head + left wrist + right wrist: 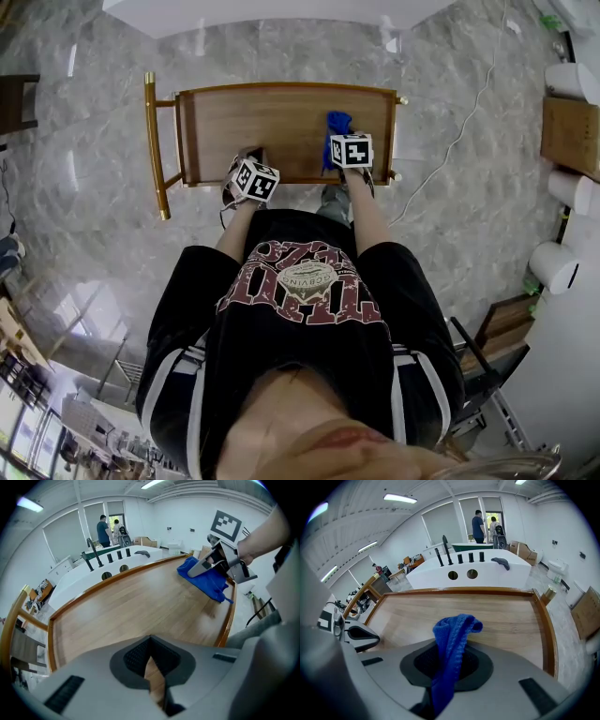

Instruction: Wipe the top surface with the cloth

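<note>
Wooden top (281, 122) with a raised rim (184, 131) stands on a grey marble floor (94, 187). The right gripper (446, 667) is over the right part of the top, a little in from the near rim. Its jaws are clenched on the blue cloth (452, 639), which runs up between the pads and bunches into a fold just past the tips. From the left gripper view, the cloth's hanging end droops to the wood close to the right rim; contact looks likely but I can't confirm it. The left gripper (151, 677) is at the near rim, left of centre and well apart from the cloth. Its jaws are drawn almost together with nothing in them, only a sliver of wood showing between. A cable (459, 131) trails on the floor to the right. Two people (483, 526) stand at the far doorway.
</note>
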`<state>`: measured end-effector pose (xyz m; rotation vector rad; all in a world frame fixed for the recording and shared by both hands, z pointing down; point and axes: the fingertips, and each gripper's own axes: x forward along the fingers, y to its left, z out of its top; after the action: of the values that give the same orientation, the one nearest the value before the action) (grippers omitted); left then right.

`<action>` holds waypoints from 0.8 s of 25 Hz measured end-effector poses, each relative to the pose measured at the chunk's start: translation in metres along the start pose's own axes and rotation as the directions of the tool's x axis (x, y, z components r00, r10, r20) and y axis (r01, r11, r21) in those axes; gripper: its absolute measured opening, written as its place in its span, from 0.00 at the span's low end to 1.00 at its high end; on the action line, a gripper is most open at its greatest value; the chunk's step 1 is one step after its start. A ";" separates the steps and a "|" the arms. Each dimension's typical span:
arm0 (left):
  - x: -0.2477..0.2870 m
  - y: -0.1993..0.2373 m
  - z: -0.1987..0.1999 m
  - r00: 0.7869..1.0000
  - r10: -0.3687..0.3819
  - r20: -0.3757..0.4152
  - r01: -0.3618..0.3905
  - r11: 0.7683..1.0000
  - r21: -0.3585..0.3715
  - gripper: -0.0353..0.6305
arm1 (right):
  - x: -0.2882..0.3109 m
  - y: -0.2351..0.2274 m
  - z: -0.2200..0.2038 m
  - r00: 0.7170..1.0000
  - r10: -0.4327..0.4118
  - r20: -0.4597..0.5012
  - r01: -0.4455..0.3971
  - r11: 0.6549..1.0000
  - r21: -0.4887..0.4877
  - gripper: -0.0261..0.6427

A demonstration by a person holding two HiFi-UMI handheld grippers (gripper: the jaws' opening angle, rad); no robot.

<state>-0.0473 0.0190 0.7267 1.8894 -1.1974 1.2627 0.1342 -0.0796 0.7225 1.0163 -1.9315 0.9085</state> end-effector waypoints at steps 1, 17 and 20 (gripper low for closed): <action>-0.001 0.001 -0.001 1.000 0.004 -0.001 -0.004 1.000 0.013 0.12 | 0.001 0.002 0.001 1.000 0.005 0.002 -0.005 1.000 0.001 0.13; -0.014 0.017 -0.035 0.999 0.027 -0.021 -0.028 0.998 -0.059 0.12 | 0.022 0.058 0.010 0.996 0.092 -0.012 -0.093 0.993 -0.069 0.13; -0.018 0.021 -0.045 0.999 0.033 -0.033 -0.035 0.997 -0.075 0.12 | 0.025 0.068 0.012 0.994 0.106 -0.020 -0.107 0.991 -0.084 0.13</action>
<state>-0.0870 0.0529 0.7278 1.7956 -1.2482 1.2432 0.0615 -0.0688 0.7219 0.8615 -2.0093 0.8828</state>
